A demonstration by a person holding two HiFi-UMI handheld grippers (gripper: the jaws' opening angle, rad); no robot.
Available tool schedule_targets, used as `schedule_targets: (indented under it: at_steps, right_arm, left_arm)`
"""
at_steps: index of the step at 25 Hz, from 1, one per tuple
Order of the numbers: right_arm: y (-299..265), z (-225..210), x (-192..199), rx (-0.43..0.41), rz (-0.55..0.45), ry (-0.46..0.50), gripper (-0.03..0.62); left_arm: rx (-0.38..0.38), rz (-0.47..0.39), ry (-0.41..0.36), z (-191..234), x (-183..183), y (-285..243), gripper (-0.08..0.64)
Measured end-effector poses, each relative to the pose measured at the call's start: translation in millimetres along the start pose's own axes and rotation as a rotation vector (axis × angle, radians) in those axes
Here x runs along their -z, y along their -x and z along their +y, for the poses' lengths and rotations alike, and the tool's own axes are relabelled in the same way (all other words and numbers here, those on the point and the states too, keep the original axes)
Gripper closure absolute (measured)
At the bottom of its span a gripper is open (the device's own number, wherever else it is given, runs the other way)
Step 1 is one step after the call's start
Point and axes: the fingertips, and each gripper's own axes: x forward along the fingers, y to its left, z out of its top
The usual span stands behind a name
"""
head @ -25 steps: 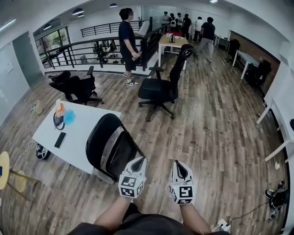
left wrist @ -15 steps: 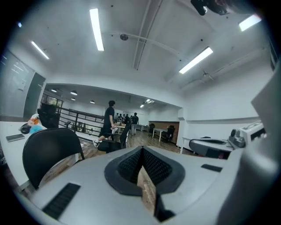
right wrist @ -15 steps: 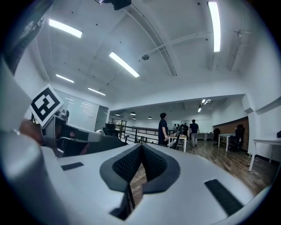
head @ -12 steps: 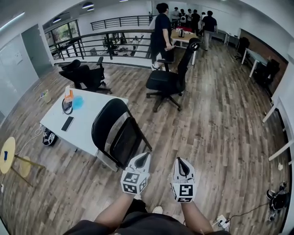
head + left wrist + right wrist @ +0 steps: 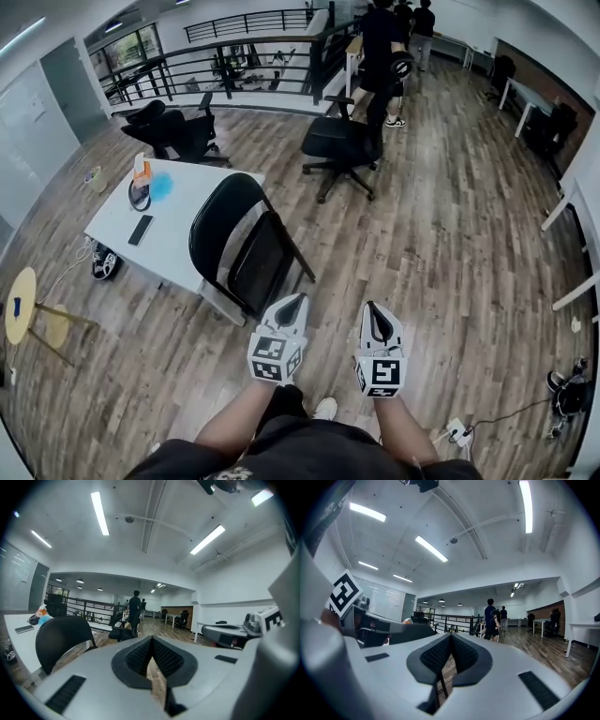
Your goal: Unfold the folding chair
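Obs., head view. Both tongs sit low in front of you, side by side and level, marker cubes facing up.

Left gripper (image 5: 295,303): jaws pressed together with nothing between them. In its own view the ribbed pads (image 5: 140,654) meet at the tip, and only plank floor shows in the slit behind. Right gripper (image 5: 373,310): the same, jaws together and empty.

Task object: the folding chair (image 5: 242,242) lies at about 11 o'clock from the left gripper, near but not touching. It looks collapsed, seat panel flat against the rounded back. It appears propped on the edge of the white table (image 5: 187,230), which would explain why it stays upright on such a narrow footprint. The legs splay out toward 3 o'clock on the wood floor (image 5: 450,234).

Judgement: the task has not started. You seem to carry the tongs together simply because nothing needs gripping yet. The left one sits nearer the seat's lower edge, so it is the likelier one to take hold.

Next: part the jaws before you reach the frame. Expect the chair to slide along the table when you pull it.

Surroundings: phone (image 5: 140,230) on the table at 10 o'clock. Office chair (image 5: 342,142) and a person (image 5: 380,37) at 12 o'clock, well apart.
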Motion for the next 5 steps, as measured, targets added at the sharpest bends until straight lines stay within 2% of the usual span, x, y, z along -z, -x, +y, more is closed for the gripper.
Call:
schedule_targets:
  at_steps: [5]
  right_arm:
    - [-3.1,-3.9,-5.2,-0.001,-0.021,0.025,0.578]
  left_arm:
    - [-0.003,-0.005,-0.012,-2.2,-1.8,-3.2,0.555]
